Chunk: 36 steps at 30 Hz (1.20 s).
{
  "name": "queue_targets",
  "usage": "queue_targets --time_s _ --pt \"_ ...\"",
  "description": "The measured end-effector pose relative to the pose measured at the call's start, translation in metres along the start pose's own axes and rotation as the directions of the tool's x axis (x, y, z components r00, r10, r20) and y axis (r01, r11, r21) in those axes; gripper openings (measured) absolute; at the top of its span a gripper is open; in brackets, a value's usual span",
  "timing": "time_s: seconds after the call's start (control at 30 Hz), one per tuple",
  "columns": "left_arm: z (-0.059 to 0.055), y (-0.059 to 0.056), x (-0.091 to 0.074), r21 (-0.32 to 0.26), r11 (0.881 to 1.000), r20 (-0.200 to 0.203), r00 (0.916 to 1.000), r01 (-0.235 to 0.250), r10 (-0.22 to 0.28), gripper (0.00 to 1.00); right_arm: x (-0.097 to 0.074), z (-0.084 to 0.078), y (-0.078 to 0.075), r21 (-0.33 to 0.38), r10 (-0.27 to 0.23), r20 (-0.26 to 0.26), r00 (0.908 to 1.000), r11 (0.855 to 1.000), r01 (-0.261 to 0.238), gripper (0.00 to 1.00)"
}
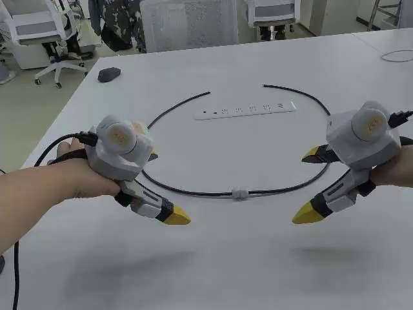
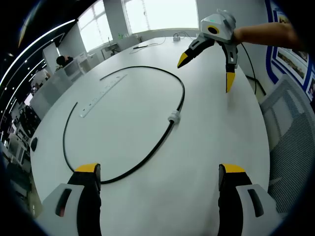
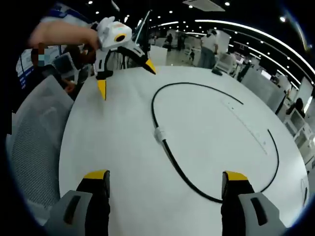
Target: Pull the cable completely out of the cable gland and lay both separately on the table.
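A long black cable lies in a wide loop on the white table. A small white cable gland sits on it at the loop's near side, with the cable running through it. My left gripper hovers open just left of the gland, my right gripper open just to its right; neither touches the cable. In the left gripper view the gland lies ahead of my open jaws, with the right gripper beyond. In the right gripper view the gland lies ahead of my open jaws, the left gripper beyond.
A white power strip lies inside the loop's far side. A dark mouse rests near the far left edge. Office chairs stand beyond the table. A black lead trails from the left gripper.
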<state>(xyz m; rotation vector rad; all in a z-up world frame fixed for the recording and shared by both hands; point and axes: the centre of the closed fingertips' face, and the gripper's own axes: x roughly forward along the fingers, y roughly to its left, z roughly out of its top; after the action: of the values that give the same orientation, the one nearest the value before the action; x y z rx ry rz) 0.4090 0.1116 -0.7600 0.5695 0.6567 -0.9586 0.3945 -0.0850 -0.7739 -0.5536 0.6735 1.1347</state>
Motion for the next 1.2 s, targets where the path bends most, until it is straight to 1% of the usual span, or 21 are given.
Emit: queue_targets --time_s 0.17,0.27,0.4,0.6,0.67,0.73,0.8,0.83,0.9,0.93,1.0,1.03,1.07,1.13,1.17,1.2 --pt "-0.005 0.0 0.003 0.004 1.0 -0.015 0.9999 0.005 -0.005 1.0 -0.001 -0.002 -0.002 0.001 -0.003 -0.001 1.0 1.0 0.003 0.9" --pt "-0.005 -0.002 0.004 -0.013 1.0 -0.018 0.9997 0.014 -0.015 1.0 -0.002 -0.004 -0.003 -0.001 -0.007 -0.005 1.0 1.0 0.007 0.9" --pt "-0.009 -0.003 0.005 -0.009 1.0 -0.034 0.9993 0.017 -0.018 1.0 -0.002 -0.004 -0.004 0.003 -0.008 0.0 1.0 1.0 0.008 0.9" --pt "-0.01 -0.003 0.005 -0.02 1.0 -0.032 0.9992 0.024 -0.024 1.0 -0.002 -0.006 -0.004 0.0 -0.005 -0.003 1.0 1.0 0.005 0.9" --pt "-0.015 -0.004 0.006 -0.033 0.999 -0.047 0.9985 0.028 -0.029 1.0 -0.003 -0.007 -0.003 -0.008 0.001 -0.007 1.0 1.0 -0.001 0.89" --pt "-0.016 -0.005 0.006 -0.031 0.999 -0.045 0.9985 0.031 -0.032 1.0 -0.005 -0.008 -0.004 -0.006 0.002 -0.008 1.0 1.0 -0.002 0.89" --pt "-0.018 -0.004 0.006 -0.031 0.999 -0.042 0.9988 0.024 -0.025 1.0 -0.007 -0.008 -0.009 0.007 -0.003 -0.002 1.0 1.0 0.003 0.88" --pt "-0.017 -0.003 0.006 -0.039 0.999 -0.04 0.9989 0.023 -0.025 1.0 -0.007 -0.008 -0.009 0.014 -0.001 0.001 1.0 1.0 0.001 0.87" --pt "-0.013 -0.001 0.007 -0.056 0.998 -0.017 0.9996 0.024 -0.025 1.0 -0.007 -0.005 -0.01 0.021 0.003 0.008 1.0 1.0 -0.003 0.83" --pt "-0.012 -0.001 0.007 -0.071 0.997 -0.009 0.9996 0.025 -0.026 1.0 -0.006 -0.004 -0.012 0.011 -0.005 0.012 0.9999 1.0 0.004 0.81" --pt "-0.003 -0.007 0.009 -0.082 0.995 0.033 0.9976 0.063 -0.061 1.0 -0.003 -0.001 -0.013 -0.009 -0.007 0.015 0.9999 1.0 0.007 0.8" --pt "-0.002 -0.009 0.011 -0.091 0.994 0.029 0.9975 0.067 -0.064 1.0 -0.001 0.0 -0.012 -0.016 0.003 0.014 0.9999 1.0 -0.003 0.79" --pt "-0.002 -0.011 0.013 -0.088 0.994 0.028 0.9972 0.072 -0.07 1.0 0.001 0.001 -0.011 -0.019 0.012 0.016 0.9998 1.0 -0.012 0.77" --pt "0.001 -0.012 0.017 -0.06 0.996 0.03 0.9972 0.07 -0.068 1.0 0.005 0.007 -0.008 -0.01 0.033 0.034 0.9989 0.999 -0.033 0.77" --pt "0.004 -0.012 0.019 -0.037 0.997 0.038 0.9974 0.064 -0.062 1.0 0.008 0.009 -0.008 -0.01 0.036 0.036 0.9987 0.999 -0.036 0.77" --pt "0.005 -0.012 0.02 -0.032 0.998 0.04 0.9974 0.061 -0.06 1.0 0.009 0.01 -0.008 -0.012 0.035 0.036 0.9988 0.999 -0.035 0.75"
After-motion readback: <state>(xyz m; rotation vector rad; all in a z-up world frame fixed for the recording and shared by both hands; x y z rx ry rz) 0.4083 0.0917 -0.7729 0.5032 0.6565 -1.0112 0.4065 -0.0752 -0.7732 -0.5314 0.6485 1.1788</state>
